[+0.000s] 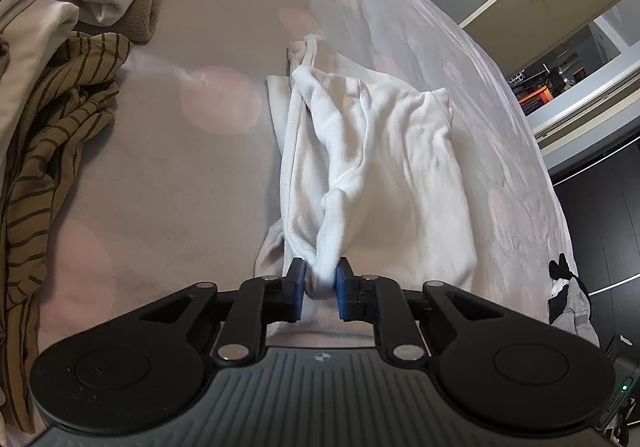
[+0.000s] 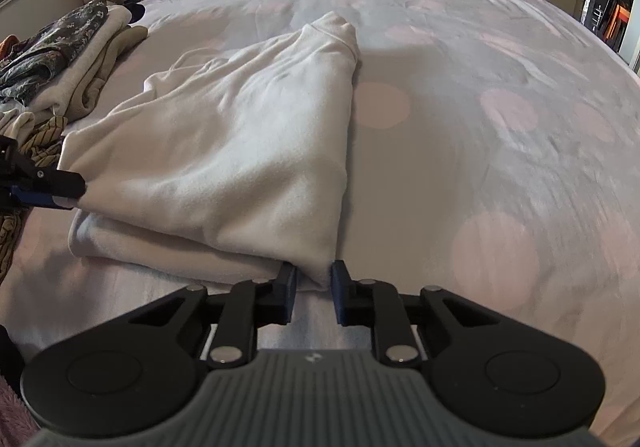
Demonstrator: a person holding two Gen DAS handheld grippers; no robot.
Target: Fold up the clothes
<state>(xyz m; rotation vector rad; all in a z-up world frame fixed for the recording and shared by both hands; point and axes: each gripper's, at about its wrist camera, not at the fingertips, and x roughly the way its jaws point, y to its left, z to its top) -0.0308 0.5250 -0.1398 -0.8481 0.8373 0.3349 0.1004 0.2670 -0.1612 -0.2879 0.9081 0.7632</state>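
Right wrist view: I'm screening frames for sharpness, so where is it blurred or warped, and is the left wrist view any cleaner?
Right wrist view: bedspread smeared toward the right edge, bulging from fisheye; white garment fairly sharp. Left wrist view: garment crisp, soft only at the left gripper; doorway bowed.

Left claw [image 1: 321, 279] pinched a white garment [image 1: 372, 167] on the bed [image 1: 172, 175].
Its blue pads [image 1: 299, 289] were clamped on a bunched corner; a striped brown garment [image 1: 52, 151] lay heaped well apart, at the left.
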